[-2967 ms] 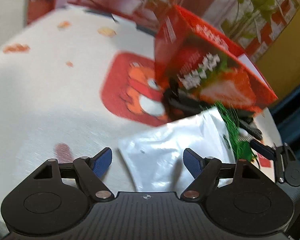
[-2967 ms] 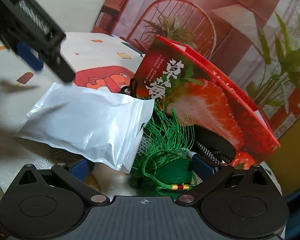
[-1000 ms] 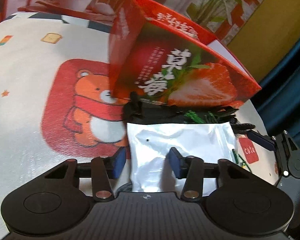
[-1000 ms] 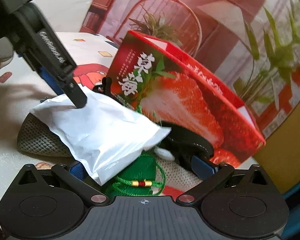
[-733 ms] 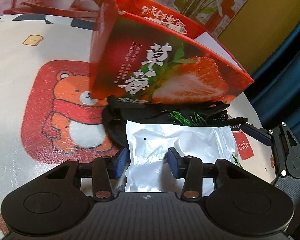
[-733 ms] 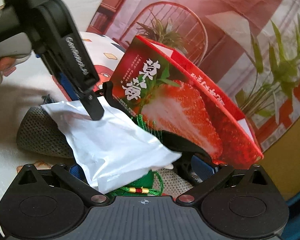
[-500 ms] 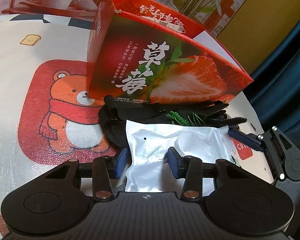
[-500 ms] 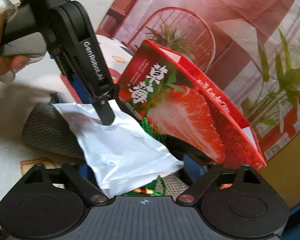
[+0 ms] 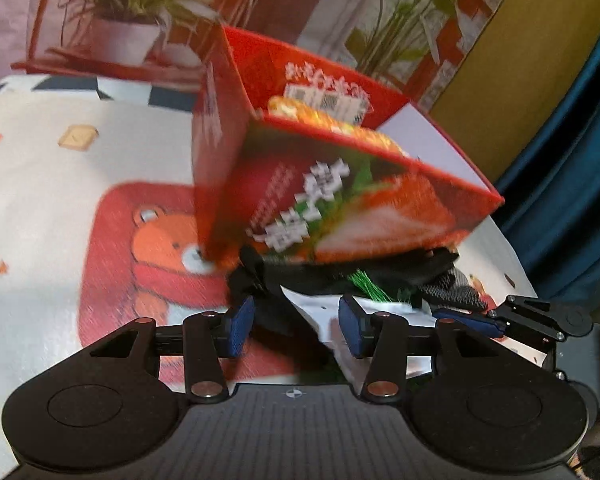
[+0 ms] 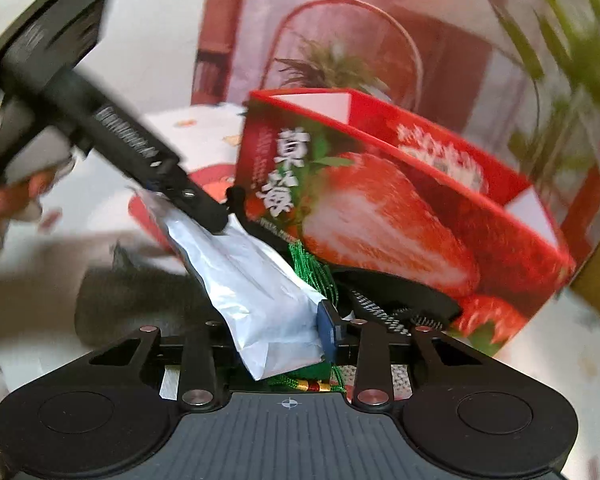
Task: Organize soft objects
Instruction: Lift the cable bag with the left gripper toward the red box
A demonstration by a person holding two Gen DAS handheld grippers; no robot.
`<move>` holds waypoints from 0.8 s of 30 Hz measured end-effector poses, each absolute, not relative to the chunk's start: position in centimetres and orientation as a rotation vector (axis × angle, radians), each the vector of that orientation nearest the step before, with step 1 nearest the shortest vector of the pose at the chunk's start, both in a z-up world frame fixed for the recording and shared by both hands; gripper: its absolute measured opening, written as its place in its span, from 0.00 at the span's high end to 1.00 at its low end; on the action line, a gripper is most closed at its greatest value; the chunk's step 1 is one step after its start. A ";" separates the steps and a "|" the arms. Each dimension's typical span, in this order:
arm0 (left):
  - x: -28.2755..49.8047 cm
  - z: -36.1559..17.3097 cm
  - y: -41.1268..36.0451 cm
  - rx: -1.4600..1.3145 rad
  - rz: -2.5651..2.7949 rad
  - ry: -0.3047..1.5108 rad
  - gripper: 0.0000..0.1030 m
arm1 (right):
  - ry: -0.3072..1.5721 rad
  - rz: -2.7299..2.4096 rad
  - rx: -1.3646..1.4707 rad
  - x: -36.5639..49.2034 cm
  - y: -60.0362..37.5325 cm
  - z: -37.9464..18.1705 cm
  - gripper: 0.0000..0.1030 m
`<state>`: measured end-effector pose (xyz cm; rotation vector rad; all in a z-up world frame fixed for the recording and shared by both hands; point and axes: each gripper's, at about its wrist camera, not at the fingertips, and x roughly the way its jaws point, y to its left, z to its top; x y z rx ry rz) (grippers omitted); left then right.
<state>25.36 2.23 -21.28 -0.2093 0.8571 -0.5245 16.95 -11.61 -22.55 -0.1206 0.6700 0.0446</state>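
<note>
Both grippers pinch the white pouch — left gripper at its 11 o'clock corner, right gripper at 5 o'clock — so lift level, clearing the strawberry box rim.

Red strawberry box: large white Chinese characters "草莓" on near face; smaller print and far-wall lettering blurred, unreadable.
</note>
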 end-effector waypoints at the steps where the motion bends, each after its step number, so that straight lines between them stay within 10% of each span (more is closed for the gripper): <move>1: 25.5 -21.0 2.2 -0.204 -0.522 0.850 0.52 | 0.675 0.056 -0.091 17.1 -12.2 -22.4 0.69; 24: 27.6 -19.0 2.4 -0.227 -0.494 0.748 0.43 | 0.763 0.080 0.212 21.6 -18.9 -21.3 0.55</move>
